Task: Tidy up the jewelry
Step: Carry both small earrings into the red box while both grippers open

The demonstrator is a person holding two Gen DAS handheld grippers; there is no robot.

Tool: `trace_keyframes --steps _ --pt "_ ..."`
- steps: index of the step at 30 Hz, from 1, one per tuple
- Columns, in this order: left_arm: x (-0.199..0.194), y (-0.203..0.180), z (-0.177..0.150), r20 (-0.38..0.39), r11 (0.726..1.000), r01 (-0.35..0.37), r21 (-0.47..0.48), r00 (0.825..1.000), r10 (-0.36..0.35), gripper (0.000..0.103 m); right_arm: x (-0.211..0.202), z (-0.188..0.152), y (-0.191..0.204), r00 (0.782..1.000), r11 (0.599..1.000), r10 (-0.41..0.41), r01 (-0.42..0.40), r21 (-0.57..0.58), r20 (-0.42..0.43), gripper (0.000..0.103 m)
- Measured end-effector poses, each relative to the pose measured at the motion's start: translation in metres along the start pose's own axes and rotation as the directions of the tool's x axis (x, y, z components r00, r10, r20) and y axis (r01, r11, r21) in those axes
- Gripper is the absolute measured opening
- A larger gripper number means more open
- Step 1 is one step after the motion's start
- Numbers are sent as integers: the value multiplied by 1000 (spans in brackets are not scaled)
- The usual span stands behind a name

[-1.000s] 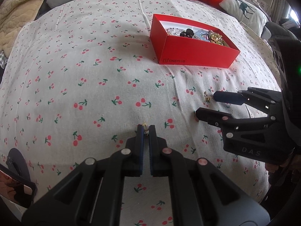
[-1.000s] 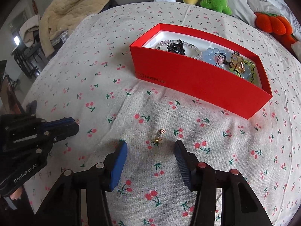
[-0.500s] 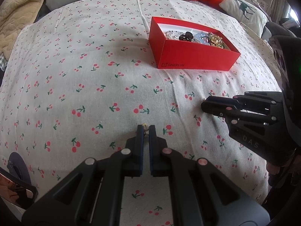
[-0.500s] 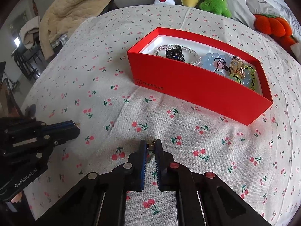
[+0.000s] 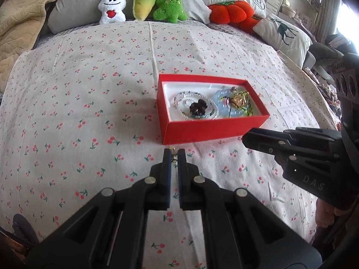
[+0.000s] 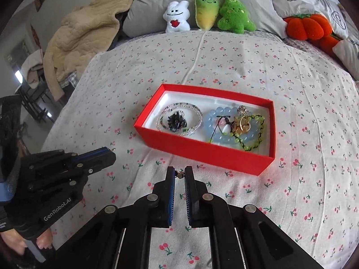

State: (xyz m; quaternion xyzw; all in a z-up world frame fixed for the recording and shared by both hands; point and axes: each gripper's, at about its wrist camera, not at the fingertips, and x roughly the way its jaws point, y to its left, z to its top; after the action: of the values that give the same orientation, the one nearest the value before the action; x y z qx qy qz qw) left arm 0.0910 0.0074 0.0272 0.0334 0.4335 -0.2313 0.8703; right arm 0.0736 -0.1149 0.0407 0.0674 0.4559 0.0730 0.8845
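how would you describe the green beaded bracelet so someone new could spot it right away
Find the red box on the cherry-print bedspread and look in its right end. The green beaded bracelet lies there, overlapping the pale blue bead bracelet; it alone has small lime-green beads on dark cord.

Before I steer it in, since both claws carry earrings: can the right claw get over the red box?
Probably yes. The right claw, shut on a small earring, sits just short of the red box, whose open top is uncovered; the left claw stays off to the side.
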Motion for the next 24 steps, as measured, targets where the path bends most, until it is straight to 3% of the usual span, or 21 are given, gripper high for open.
trace_keyframes --steps 7,18,24 --pt "22 -11 34 60 999 44 -4 997 -44 6 -1 28 -28 999 997 16 -19 80 39 9" --pt "52 -18 51 71 999 34 -3 997 -34 7 23 46 -53 999 991 34 -39 129 37 9" --pt "50 -20 51 68 1000 13 11 998 -14 30 31 52 -61 999 989 30 -36 141 46 10"
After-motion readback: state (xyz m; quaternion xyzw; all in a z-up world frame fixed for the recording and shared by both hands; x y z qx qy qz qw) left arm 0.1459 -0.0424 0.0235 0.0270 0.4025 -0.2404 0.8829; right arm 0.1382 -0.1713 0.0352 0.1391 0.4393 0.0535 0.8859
